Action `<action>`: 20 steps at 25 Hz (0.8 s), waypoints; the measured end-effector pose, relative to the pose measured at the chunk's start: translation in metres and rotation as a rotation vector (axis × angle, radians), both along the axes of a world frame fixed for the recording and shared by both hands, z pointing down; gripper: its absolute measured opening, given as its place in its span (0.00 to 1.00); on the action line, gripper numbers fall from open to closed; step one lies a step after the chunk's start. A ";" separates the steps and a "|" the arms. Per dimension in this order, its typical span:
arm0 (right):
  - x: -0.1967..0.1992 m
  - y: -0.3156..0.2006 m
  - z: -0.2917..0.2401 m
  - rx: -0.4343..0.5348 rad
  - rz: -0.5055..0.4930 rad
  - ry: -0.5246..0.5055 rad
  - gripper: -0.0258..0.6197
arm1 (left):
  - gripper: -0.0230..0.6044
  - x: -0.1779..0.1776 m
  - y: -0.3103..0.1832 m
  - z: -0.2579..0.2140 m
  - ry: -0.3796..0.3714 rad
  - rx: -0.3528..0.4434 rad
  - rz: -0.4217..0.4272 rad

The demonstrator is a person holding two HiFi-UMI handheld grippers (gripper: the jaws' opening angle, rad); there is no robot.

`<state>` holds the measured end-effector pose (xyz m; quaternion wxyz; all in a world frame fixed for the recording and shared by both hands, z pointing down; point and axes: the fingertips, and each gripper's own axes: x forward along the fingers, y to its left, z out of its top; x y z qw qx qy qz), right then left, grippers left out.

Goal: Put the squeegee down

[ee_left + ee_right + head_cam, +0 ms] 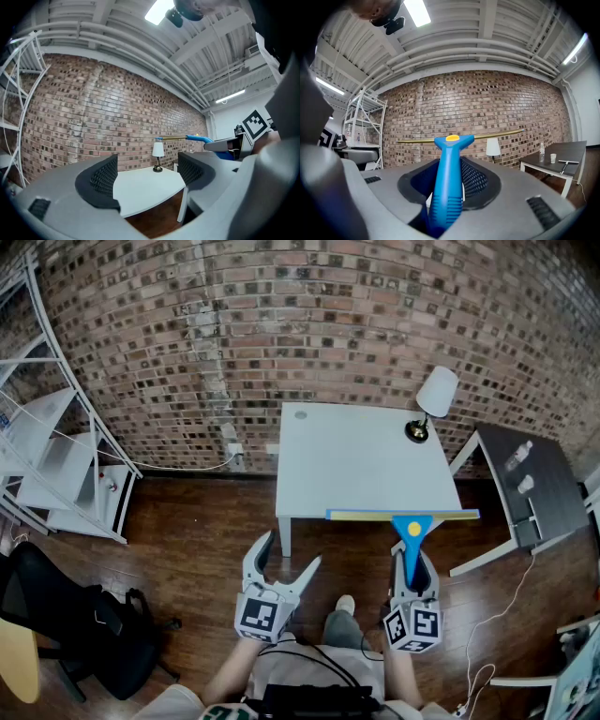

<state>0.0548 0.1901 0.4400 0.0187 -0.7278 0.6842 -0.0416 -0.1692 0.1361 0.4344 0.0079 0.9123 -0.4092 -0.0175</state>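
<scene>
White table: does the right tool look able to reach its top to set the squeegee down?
Probably yes. The right tool holds the squeegee by its handle just before the white table's near edge. The top near it is bare, and a lamp stands at the far corner.

Bright ceiling strip lights [417, 11] glare at eleven o'clock, the room is evenly lit with soft shadows, and the brick wall [309, 324] bows toward dark, rounded picture corners.
</scene>
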 end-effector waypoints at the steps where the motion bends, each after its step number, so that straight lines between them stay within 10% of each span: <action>1: 0.005 -0.007 0.000 0.001 0.003 0.000 0.28 | 0.67 0.004 -0.007 0.002 -0.006 -0.007 -0.002; 20: 0.194 -0.254 0.031 -0.092 -0.165 -0.061 0.28 | 0.67 0.170 -0.232 -0.011 -0.058 0.067 -0.208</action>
